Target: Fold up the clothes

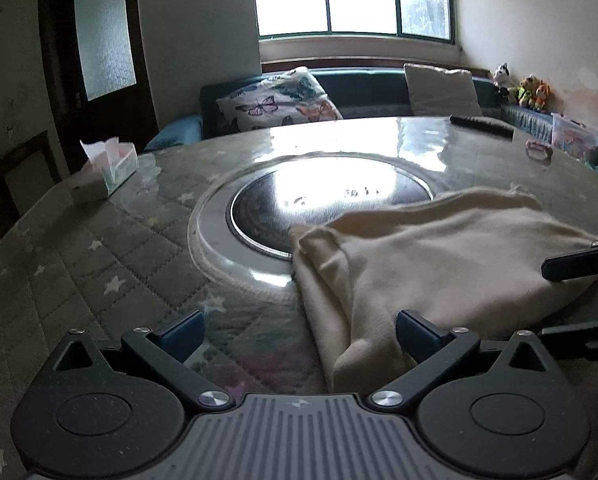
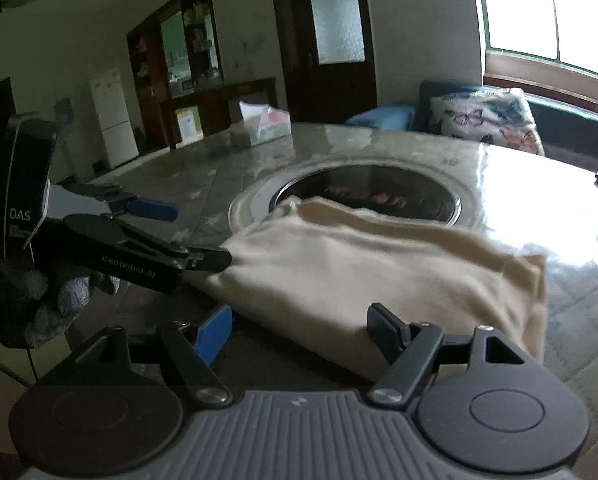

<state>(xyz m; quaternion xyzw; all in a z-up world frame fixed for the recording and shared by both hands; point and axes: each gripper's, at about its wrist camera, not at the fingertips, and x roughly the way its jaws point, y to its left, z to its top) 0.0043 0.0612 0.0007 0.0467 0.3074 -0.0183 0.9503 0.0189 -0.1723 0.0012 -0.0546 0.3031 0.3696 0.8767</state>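
Observation:
A folded cream garment [image 1: 439, 260] lies on the round table, partly over the round metal plate [image 1: 291, 200] at the table's middle. It also shows in the right wrist view [image 2: 359, 264]. My left gripper [image 1: 299, 334] is open and empty, its right finger against the garment's near edge. My right gripper [image 2: 299, 330] is open and empty at the garment's near side. In the right wrist view the left gripper [image 2: 197, 236] comes in from the left, one finger at the cloth's corner. One finger of the right gripper [image 1: 571, 264] shows at the left wrist view's right edge.
A tissue box [image 1: 113, 164] stands at the table's far left edge. A remote control [image 1: 481, 125] and a small pink object [image 1: 539, 148] lie at the far right. A sofa with a butterfly cushion [image 1: 277, 98] is behind the table [image 1: 99, 264].

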